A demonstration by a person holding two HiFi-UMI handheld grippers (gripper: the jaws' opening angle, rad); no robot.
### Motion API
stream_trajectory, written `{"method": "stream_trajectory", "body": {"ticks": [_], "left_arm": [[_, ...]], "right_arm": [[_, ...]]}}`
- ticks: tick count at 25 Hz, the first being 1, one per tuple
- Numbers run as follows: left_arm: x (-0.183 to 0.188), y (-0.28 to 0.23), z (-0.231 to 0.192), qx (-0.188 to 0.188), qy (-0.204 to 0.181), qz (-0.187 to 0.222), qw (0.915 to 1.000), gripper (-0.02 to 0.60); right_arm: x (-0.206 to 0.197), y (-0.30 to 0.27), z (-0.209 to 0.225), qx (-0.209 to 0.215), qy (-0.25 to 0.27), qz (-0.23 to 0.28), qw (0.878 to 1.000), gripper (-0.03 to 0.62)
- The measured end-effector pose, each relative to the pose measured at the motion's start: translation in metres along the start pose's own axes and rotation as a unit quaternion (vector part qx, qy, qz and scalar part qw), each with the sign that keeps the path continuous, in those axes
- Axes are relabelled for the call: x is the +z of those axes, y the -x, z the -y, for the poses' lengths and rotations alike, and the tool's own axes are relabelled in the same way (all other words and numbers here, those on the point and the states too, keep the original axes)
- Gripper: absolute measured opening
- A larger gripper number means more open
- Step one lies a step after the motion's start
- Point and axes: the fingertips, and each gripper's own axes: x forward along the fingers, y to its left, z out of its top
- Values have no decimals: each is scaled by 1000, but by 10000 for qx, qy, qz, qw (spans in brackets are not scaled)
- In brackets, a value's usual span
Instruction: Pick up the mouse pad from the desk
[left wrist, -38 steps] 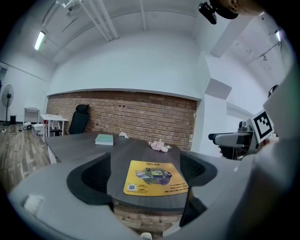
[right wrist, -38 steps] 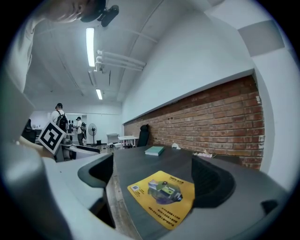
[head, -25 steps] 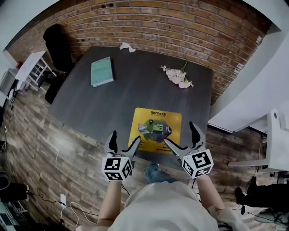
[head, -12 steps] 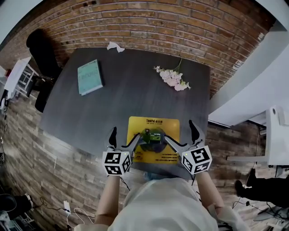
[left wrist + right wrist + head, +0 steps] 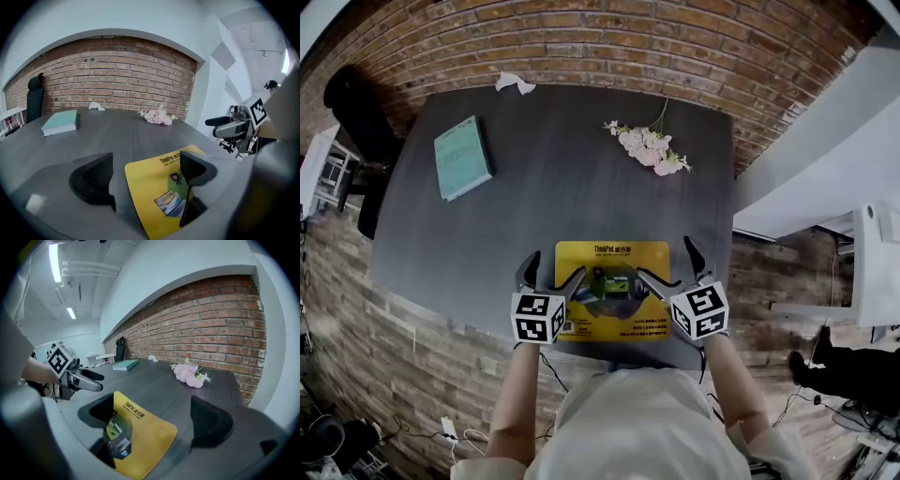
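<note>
Left tool, right tool advanced over mouse pad, jaws apart; whole pad head view only.

overhead view, two low views, shared desk

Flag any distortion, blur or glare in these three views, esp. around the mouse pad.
Head view: heavy fisheye, red brick wall bows into an arc; yellow rectangular mouse pad evenly lit, no glare. Left gripper view: dark round vignette, left gripper's open jaws soft, pad print readable. Right gripper view: same vignette, ceiling strip light blown out, right gripper's open jaws soft.
</note>
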Motion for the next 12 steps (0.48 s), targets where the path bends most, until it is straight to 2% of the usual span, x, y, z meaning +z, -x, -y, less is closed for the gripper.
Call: {"method": "stream_trajectory", "body": {"ticks": [6, 12], "left_arm": [[-15, -31, -5, -281, -303, -453, 9981, 448], [-31, -56, -6, -564, -638, -846, 9928, 448]], "right_arm": [[-33, -28, 9, 9, 35, -503, 9987, 491], [-68, -50, 19, 9, 142, -1013, 9948, 491]]}}
